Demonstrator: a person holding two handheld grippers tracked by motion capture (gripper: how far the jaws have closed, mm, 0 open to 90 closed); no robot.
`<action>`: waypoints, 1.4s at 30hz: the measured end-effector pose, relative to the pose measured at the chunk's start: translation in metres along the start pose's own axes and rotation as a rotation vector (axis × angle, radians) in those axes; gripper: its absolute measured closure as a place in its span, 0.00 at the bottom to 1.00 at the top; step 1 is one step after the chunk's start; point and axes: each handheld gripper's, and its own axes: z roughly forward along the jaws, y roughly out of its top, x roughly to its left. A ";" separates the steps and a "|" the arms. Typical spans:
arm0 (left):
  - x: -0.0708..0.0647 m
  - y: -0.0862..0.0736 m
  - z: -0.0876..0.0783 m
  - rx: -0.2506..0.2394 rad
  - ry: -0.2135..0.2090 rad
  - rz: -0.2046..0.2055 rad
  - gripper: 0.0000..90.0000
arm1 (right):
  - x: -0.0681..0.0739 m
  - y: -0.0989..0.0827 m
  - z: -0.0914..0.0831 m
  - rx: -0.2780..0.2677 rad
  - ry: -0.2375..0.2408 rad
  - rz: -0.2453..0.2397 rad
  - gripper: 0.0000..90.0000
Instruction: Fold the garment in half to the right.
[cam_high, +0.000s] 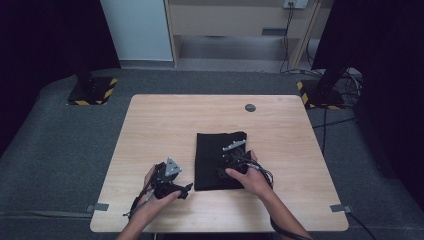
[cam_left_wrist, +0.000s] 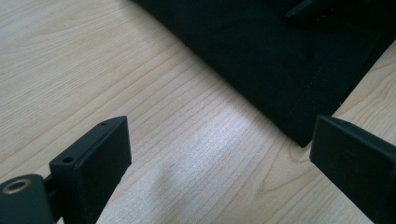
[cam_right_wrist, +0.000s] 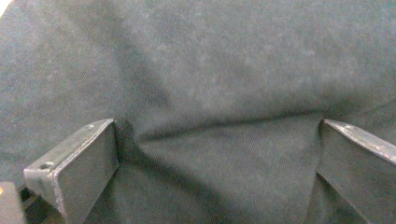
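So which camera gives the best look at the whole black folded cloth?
The high view: the black folded cloth shows whole on the table. The left gripper view catches one corner; the right gripper view shows close-up fabric with a crease.

folded cloth (cam_high: 220, 160) lying centre-frame on worktop (cam_high: 150, 130) | right gripper (cam_high: 234, 156) resting on it | left gripper (cam_high: 172, 182) sitting lower left, beside cloth

Counter (cam_high: 165, 125): pale wood grain, smooth, slight sheen.
Cloth (cam_high: 212, 150): black fabric, matt, finely woven.
Right tool (cam_right_wrist: 217, 172): matt black jaws.
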 end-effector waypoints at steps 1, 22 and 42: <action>0.000 0.000 0.000 0.001 0.000 0.000 0.05 | 0.000 -0.002 -0.001 -0.005 0.000 0.001 0.01; 0.000 -0.002 0.002 0.020 -0.006 0.002 0.05 | -0.007 -0.036 -0.041 0.020 0.066 -0.030 0.04; 0.011 -0.006 0.000 0.013 0.010 -0.030 0.05 | -0.048 -0.049 -0.094 -0.144 0.006 0.019 0.04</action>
